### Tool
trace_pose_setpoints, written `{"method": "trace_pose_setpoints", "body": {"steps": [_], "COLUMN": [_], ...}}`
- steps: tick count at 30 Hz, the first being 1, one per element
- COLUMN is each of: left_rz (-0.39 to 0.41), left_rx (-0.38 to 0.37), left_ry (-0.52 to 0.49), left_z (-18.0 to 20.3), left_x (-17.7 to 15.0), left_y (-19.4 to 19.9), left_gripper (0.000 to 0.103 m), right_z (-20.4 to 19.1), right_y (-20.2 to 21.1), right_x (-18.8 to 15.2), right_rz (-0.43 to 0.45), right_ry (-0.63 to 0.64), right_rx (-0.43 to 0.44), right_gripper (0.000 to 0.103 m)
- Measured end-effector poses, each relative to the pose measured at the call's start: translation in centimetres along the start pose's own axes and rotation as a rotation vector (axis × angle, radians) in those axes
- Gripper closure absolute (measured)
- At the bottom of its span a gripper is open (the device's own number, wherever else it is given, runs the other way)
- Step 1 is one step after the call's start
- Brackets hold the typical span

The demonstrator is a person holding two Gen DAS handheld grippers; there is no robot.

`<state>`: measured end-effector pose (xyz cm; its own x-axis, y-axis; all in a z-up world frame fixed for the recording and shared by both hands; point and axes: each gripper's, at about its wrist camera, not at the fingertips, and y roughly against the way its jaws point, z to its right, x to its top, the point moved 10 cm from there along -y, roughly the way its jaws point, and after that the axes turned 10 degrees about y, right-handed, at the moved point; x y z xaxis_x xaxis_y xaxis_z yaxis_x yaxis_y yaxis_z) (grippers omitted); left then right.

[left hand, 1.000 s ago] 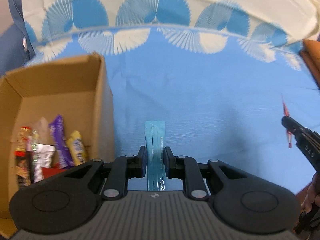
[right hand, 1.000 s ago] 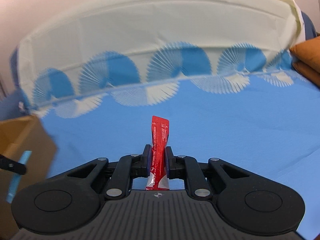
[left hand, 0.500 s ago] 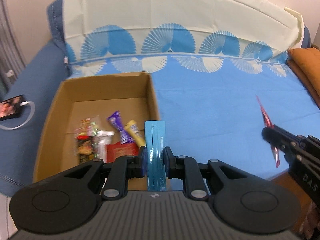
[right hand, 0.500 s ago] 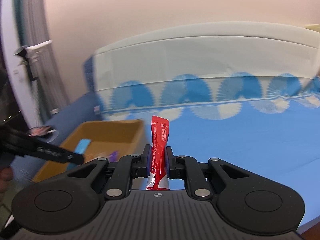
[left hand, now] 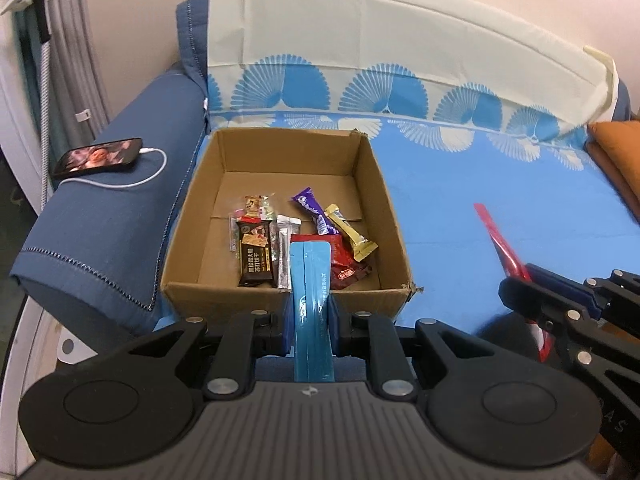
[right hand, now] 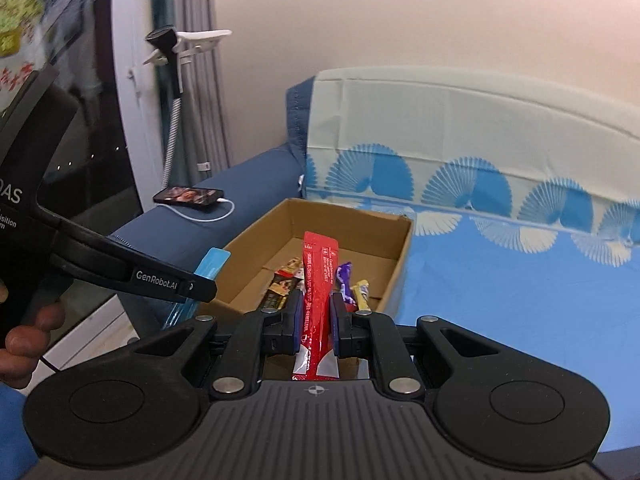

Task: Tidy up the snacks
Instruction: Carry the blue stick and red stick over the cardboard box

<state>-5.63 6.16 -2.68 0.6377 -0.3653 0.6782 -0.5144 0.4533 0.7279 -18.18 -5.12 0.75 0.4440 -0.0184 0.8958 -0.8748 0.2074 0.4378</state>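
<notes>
Left wrist: fingers [left hand: 311,316] clamp blue sachet [left hand: 311,280], long axis toward box [left hand: 384,184].

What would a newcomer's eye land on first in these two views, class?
Probably the two bright stick packets: a blue packet clamped in the left tool and a red packet in the right tool. Beyond them, an open cardboard box of mixed snacks sits on the blue bedsheet.
</notes>
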Motion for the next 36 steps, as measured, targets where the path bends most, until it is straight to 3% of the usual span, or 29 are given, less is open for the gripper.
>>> {"method": "trace_pose_setpoints", "body": {"steps": [19, 36], "left_rz": [0.045, -0.001], "left_rx": [-0.032, -0.019], "left_ry": [0.024, 0.022], "left_z": [-0.8, -0.9], "left_x": [-0.3, -0.2], "left_y": [1.8, -0.5], "left_gripper": [0.084, 0.084], "right_z": [-1.3, -1.0], "right_y": [0.9, -1.2], "right_x": [0.2, -0.4], "right_rz": [-0.008, -0.069], "right_ry": [0.027, 0.005], "right_rx": [-0.002, 0.016], "right_gripper": [0.088, 0.088]}}
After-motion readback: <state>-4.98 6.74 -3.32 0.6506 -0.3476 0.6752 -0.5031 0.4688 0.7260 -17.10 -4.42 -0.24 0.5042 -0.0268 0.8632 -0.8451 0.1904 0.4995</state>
